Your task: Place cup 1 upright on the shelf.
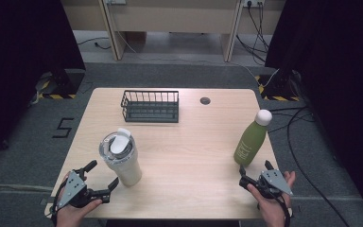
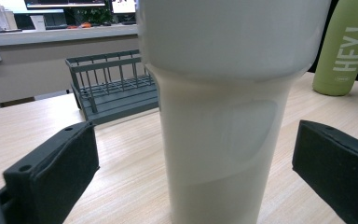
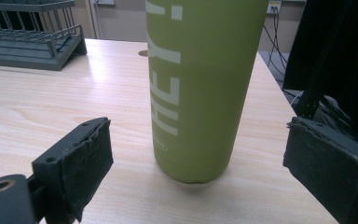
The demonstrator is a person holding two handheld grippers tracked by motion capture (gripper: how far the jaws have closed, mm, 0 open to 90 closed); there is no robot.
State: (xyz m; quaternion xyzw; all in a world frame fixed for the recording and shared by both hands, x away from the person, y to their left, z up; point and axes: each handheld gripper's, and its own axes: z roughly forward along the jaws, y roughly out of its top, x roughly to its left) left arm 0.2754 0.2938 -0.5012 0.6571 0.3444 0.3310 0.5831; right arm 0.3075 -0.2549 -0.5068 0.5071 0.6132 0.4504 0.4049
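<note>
High view shows the tumbler [image 1: 121, 158] lid; both claw views show spread left claw [image 1: 100, 180] and right claw [image 1: 254, 170] flanking tumbler and green bottle [image 1: 252, 141]

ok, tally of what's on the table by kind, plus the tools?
Tumblers: 1, the cream tumbler with a lid
Bottles: 1, the green bottle with a white cap
Racks: 1, the dark wire rack
Tools: 2, the left tool and right tool, both open, each facing its container
Total: 5
</note>
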